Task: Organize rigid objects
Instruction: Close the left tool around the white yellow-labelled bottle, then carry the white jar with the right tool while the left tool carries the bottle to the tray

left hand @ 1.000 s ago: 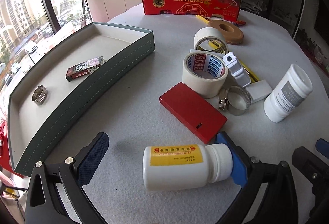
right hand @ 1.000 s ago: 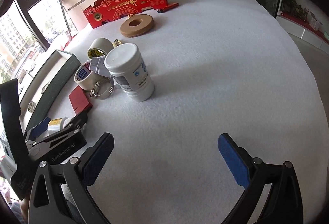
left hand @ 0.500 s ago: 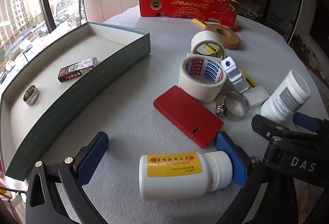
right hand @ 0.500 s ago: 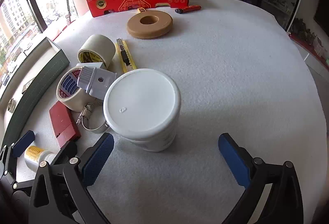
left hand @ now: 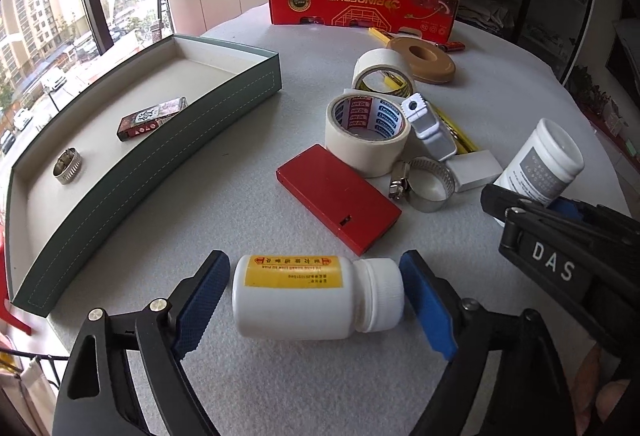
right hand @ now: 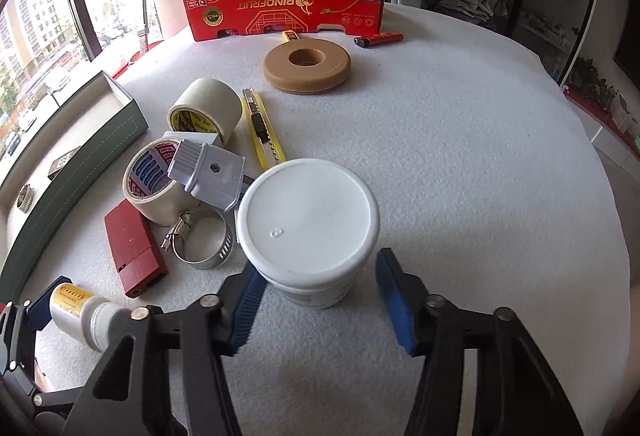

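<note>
Lying on the table, the bottle (left hand: 316, 302) runs crosswise between the left gripper's (left hand: 316, 306) narrowing fingers, base to cap, while the right gripper (right hand: 316, 300) brackets the upright jar (right hand: 308, 228), not yet clamped.

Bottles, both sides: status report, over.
Left gripper open, jaws bracketing the lying yellow-label bottle, end to end. Right gripper open around the upright white jar. Hose clamp beside the jar. Tray to the left.
</note>
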Action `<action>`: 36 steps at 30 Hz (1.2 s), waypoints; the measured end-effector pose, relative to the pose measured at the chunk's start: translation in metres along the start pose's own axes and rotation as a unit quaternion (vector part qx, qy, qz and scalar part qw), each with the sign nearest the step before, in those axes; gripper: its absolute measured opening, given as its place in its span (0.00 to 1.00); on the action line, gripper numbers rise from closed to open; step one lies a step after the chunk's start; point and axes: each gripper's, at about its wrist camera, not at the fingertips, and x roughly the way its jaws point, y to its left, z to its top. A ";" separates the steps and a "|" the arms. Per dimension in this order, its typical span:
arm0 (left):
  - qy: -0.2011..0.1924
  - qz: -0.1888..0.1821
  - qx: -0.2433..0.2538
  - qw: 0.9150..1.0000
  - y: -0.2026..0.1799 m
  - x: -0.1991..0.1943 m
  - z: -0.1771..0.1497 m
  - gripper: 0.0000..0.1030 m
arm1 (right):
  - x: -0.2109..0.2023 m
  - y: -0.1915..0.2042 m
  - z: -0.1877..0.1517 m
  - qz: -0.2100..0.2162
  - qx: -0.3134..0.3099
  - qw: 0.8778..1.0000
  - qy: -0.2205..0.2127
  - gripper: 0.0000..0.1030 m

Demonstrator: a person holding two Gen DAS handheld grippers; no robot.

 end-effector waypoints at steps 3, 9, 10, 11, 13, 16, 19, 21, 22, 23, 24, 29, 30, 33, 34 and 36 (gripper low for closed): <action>0.005 -0.017 0.009 1.000 -0.001 -0.005 0.000 0.65 | -0.007 -0.005 -0.002 0.000 0.013 1.000 0.003 0.40; 0.009 -0.041 -0.013 0.999 0.010 -0.026 -0.008 0.65 | -0.047 -0.009 -0.016 0.008 0.022 1.000 -0.020 0.40; 0.002 -0.039 -0.009 0.999 0.011 -0.032 -0.009 0.65 | -0.054 -0.008 -0.020 0.010 0.021 0.999 -0.025 0.40; -0.005 -0.037 -0.006 0.999 0.012 -0.039 -0.010 0.65 | -0.061 -0.008 -0.024 0.012 0.021 0.999 -0.028 0.40; -0.020 -0.039 -0.003 0.999 0.015 -0.052 -0.012 0.65 | -0.074 -0.006 -0.034 0.018 0.023 0.999 -0.034 0.40; -0.045 -0.038 0.004 0.998 0.020 -0.073 -0.017 0.65 | -0.088 -0.005 -0.049 0.025 0.034 0.998 -0.035 0.40; -0.065 -0.035 0.010 0.997 0.025 -0.088 -0.023 0.65 | -0.101 0.001 -0.064 0.018 0.031 0.998 -0.043 0.40; -0.074 -0.035 0.017 0.996 0.027 -0.097 -0.028 0.65 | -0.108 0.008 -0.073 0.003 0.016 0.999 -0.052 0.40; -0.079 -0.032 0.022 0.996 0.028 -0.100 -0.030 0.65 | -0.110 0.011 -0.077 0.002 0.012 0.999 -0.053 0.40; -0.084 -0.029 0.025 0.996 0.028 -0.103 -0.032 0.65 | -0.111 0.013 -0.081 0.003 0.011 0.999 -0.051 0.40; -0.087 -0.027 0.028 0.995 0.029 -0.105 -0.034 0.65 | -0.112 0.015 -0.084 0.007 0.013 0.999 -0.048 0.40; -0.093 -0.023 0.022 0.995 0.038 -0.111 -0.038 0.65 | -0.110 0.023 -0.093 0.015 0.010 0.999 -0.036 0.40; -0.094 -0.022 0.021 0.995 0.039 -0.112 -0.038 0.65 | -0.111 0.024 -0.094 0.016 0.009 0.999 -0.035 0.40; -0.094 -0.020 0.017 0.995 0.043 -0.113 -0.038 0.65 | -0.114 0.027 -0.097 0.017 0.007 0.999 -0.036 0.40; -0.093 -0.020 0.016 0.995 0.043 -0.113 -0.039 0.65 | -0.115 0.028 -0.098 0.018 0.007 0.999 -0.036 0.40; -0.092 -0.020 0.016 0.995 0.043 -0.112 -0.039 0.65 | -0.116 0.030 -0.099 0.018 0.006 0.999 -0.037 0.40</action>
